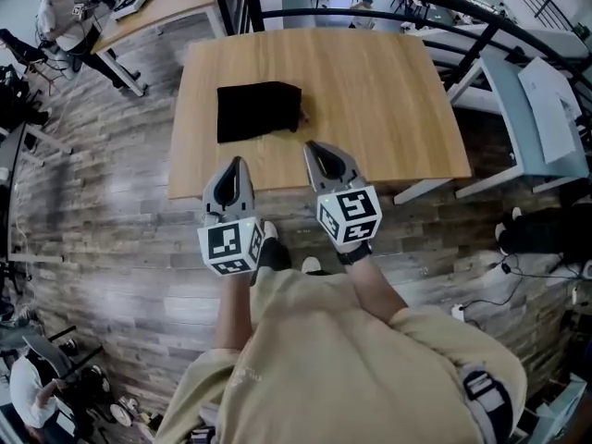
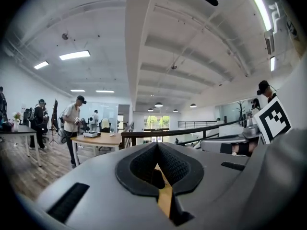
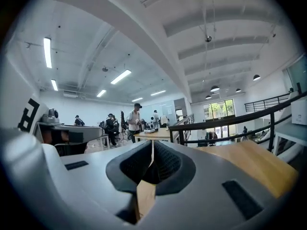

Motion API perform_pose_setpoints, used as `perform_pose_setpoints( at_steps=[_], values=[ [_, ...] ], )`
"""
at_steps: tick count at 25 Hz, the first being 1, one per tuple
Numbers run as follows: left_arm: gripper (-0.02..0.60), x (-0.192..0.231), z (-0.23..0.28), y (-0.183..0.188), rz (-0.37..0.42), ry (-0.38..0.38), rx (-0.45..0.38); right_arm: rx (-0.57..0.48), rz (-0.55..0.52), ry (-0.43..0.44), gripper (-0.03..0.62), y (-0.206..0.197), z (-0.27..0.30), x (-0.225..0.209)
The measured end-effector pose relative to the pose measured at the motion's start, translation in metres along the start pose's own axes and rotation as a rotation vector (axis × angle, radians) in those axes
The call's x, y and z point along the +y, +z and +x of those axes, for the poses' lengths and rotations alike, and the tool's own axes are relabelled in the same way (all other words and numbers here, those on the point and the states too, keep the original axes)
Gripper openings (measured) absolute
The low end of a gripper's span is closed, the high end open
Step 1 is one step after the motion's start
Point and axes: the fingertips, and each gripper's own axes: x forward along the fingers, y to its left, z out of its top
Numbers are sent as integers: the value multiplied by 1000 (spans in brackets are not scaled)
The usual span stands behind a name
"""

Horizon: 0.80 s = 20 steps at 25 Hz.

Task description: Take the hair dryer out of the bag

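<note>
While your left gripper (image 1: 238, 163) and right gripper (image 1: 314, 146) hover over the near edge of the light wooden table (image 1: 379, 100), jaws clenched on nothing, the flat black fabric bag (image 1: 258, 110) lies just above them in frame, with bare tabletop to its right.

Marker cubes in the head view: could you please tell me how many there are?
2. The left marker cube rides on the left gripper; the right marker cube rides on the right gripper, beside it. None appears hidden.

Tan shirt (image 1: 370, 340) worn — grey grippers (image 1: 239, 161) (image 1: 313, 145) (black-white marker cubes (image 1: 231, 245) (image 1: 349, 215)).
</note>
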Motion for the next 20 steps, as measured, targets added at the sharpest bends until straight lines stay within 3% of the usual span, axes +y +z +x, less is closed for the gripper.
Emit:
perform_pose_setpoints(
  at_steps=[8, 20],
  values=[
    [12, 18, 41, -8, -15, -24, -4, 21, 1, 2, 22, -7, 41, -11],
    [12, 92, 137, 8, -36, -47, -27, 23, -43, 26, 23, 20, 157, -22]
  ],
)
